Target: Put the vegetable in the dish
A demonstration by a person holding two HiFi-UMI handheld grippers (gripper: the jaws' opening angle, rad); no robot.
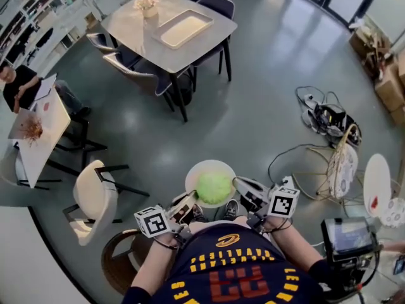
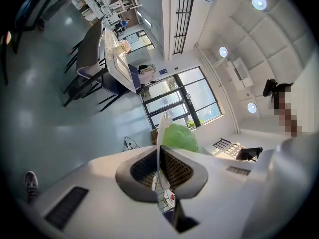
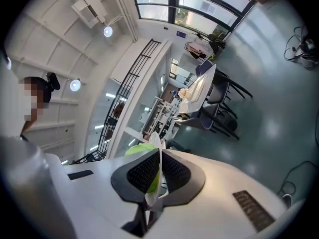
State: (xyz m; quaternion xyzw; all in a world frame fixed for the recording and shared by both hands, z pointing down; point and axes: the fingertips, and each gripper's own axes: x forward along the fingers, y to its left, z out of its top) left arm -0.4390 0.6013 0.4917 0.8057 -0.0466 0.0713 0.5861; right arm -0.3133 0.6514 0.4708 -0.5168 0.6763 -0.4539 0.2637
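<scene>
The person holds a round white dish [image 1: 197, 171] out in front of the chest, above the grey floor [image 1: 253, 106]. A pale green vegetable [image 1: 214, 187] sits in the middle of it. It is a rounded, crinkled, leafy lump, and its exact kind is hard to tell. The near edge of the dish is covered by the grippers and the dark printed shirt [image 1: 234, 274].

The left gripper [image 1: 188, 202] is clamped on the dish's left rim and the right gripper [image 1: 242, 187] on its right rim. The marker cubes [image 1: 154, 222] cover most of both hands.

In the left gripper view the dish shows only edge-on, as a thin, smooth white sliver. The two black ribbed pads [image 2: 144, 171] are pressed tight against it. The glossy green dome of the vegetable rises just behind them, with its lower part hidden. The right gripper view shows the same hold: the pads [image 3: 142, 172] nip the white rim, and a yellow-green strip of the vegetable shows beside it.

Further off, a grey stone-like table [image 1: 136, 33] carries a shallow cream tray [image 1: 185, 28] and a small bunch of flowers [image 1: 147, 4], with dark chairs [image 1: 215, 5] around it. A cream padded chair [image 1: 95, 198] stands near the left. Cables [image 1: 319, 116] lie tangled on the floor to the right. A seated person [image 1: 19, 84] is cut off at the left edge.
</scene>
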